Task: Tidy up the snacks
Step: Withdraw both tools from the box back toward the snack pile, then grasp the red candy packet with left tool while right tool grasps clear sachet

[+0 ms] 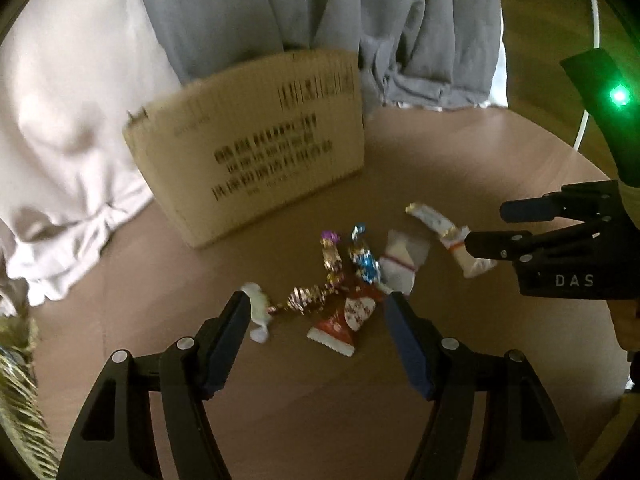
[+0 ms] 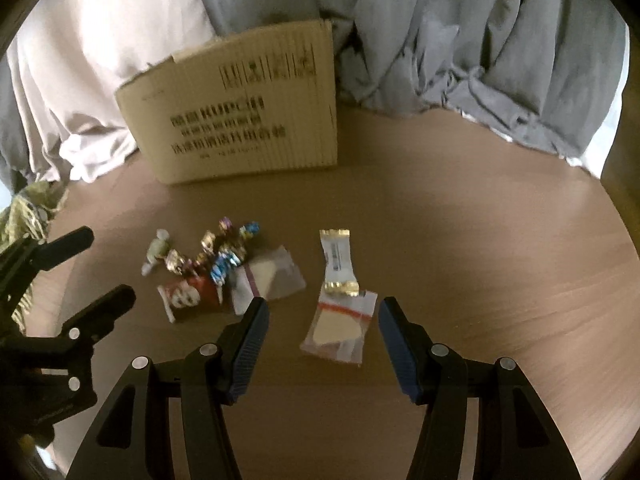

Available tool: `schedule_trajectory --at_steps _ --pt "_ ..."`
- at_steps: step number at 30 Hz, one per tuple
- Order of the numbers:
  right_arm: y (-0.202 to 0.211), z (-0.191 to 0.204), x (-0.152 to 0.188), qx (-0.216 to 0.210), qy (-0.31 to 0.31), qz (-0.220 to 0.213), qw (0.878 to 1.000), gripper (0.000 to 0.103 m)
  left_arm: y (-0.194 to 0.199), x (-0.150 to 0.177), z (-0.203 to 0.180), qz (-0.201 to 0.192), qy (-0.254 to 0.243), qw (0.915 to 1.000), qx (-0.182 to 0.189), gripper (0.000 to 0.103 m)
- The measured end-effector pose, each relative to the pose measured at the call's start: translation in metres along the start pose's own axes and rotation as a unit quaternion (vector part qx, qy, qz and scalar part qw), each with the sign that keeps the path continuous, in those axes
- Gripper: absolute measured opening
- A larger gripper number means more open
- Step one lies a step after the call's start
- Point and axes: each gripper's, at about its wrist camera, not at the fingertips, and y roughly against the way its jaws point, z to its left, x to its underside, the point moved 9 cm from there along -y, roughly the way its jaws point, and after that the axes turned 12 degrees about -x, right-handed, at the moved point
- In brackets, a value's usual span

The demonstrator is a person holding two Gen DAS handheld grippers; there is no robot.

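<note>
Here, both grippers, left gripper and right gripper, hang released over wrapped snacks, with a cardboard box at upper centre.

left gripper: black frame, blue pads, silver screws | right gripper: same, "DAS" lettering, green light

**Both grippers open, angled down**

Left gripper: fingers spread apart, nothing pinched, pitched downward over the bench. Right gripper: fingers likewise parted, empty, pitched downward beside the left.
</note>
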Motion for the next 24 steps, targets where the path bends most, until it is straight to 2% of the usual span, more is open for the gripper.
schedule_trajectory --at_steps 7,15,24 --pt "-0.017 -0.013 0.009 0.001 -0.022 0.028 0.999 0.058 -0.025 0.009 -0.016 0.033 -0.011 0.999 0.028 0.061" --pt "-0.024 -0.024 0.009 -0.002 -0.036 0.035 0.999 0.058 -0.038 0.008 -0.023 0.044 -0.012 0.9982 0.04 0.059" --pt "-0.031 -0.024 0.004 -0.009 -0.024 0.041 0.999 0.057 -0.047 0.01 -0.029 0.061 -0.005 0.9965 0.056 0.046"
